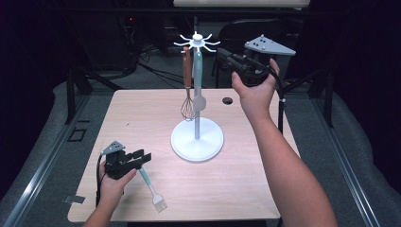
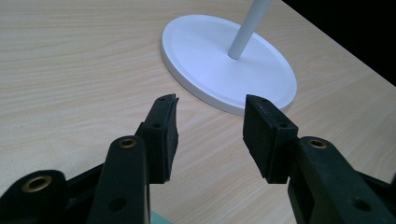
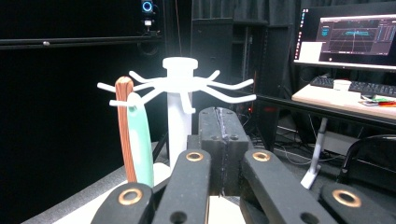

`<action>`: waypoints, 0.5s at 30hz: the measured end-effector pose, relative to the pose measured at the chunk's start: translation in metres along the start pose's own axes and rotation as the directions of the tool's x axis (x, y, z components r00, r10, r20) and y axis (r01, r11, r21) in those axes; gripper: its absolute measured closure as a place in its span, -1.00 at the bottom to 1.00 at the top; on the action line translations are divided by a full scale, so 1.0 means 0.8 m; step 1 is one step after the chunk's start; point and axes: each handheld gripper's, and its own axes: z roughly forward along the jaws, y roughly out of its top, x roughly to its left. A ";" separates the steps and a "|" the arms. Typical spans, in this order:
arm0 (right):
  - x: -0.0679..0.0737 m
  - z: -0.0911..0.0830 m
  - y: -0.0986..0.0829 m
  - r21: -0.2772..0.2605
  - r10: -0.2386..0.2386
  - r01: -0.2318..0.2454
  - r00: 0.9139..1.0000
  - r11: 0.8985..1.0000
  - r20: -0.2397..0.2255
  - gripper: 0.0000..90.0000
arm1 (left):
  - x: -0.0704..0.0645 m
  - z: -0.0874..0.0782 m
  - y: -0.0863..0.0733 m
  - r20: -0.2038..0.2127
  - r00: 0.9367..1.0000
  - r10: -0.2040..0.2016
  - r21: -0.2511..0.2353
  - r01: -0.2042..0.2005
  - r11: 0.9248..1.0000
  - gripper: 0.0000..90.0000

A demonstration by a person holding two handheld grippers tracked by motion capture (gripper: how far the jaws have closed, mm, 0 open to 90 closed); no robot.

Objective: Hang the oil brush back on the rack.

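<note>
In the high view, two utensils are already hanging on the white rack (image 1: 197,94): a wooden-handled whisk (image 1: 188,90) and a mint spatula (image 1: 198,85). One mint brush (image 1: 152,189) is lying on the worktop (image 1: 236,184) at the rack's 7 o'clock, so I judge one hanging left. The left gripper (image 1: 141,158) is hovering right by the brush handle. In the left gripper view, the left gripper (image 2: 210,123) is gaping wide and empty. In the right gripper view, the right gripper (image 3: 223,128) is pinched closed on nothing, facing the hooks.
</note>
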 end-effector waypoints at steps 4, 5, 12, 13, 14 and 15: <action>0.002 0.002 0.005 -0.009 0.007 -0.008 1.000 1.000 -0.006 1.00 | 0.000 0.001 0.000 -0.001 1.000 -0.001 0.000 0.001 1.000 0.22; 0.003 0.003 0.005 -0.011 0.007 -0.007 1.000 1.000 -0.005 1.00 | 0.000 0.000 0.000 0.001 1.000 -0.001 -0.001 0.001 1.000 0.22; 0.004 0.003 0.007 -0.010 0.005 -0.005 1.000 1.000 -0.008 1.00 | 0.001 -0.001 0.000 -0.001 1.000 -0.001 -0.003 0.001 1.000 0.22; 0.005 0.003 0.007 -0.010 0.003 -0.003 1.000 1.000 -0.008 1.00 | 0.001 0.000 0.000 -0.001 1.000 -0.002 -0.002 0.002 1.000 0.22; 0.005 0.003 0.007 -0.012 0.004 -0.004 1.000 1.000 -0.009 1.00 | 0.001 0.000 0.000 -0.001 1.000 -0.002 -0.002 0.002 1.000 0.22; 0.007 0.002 0.007 -0.017 0.007 -0.007 1.000 1.000 -0.015 1.00 | 0.001 0.000 0.000 0.000 1.000 -0.002 -0.002 0.002 1.000 0.22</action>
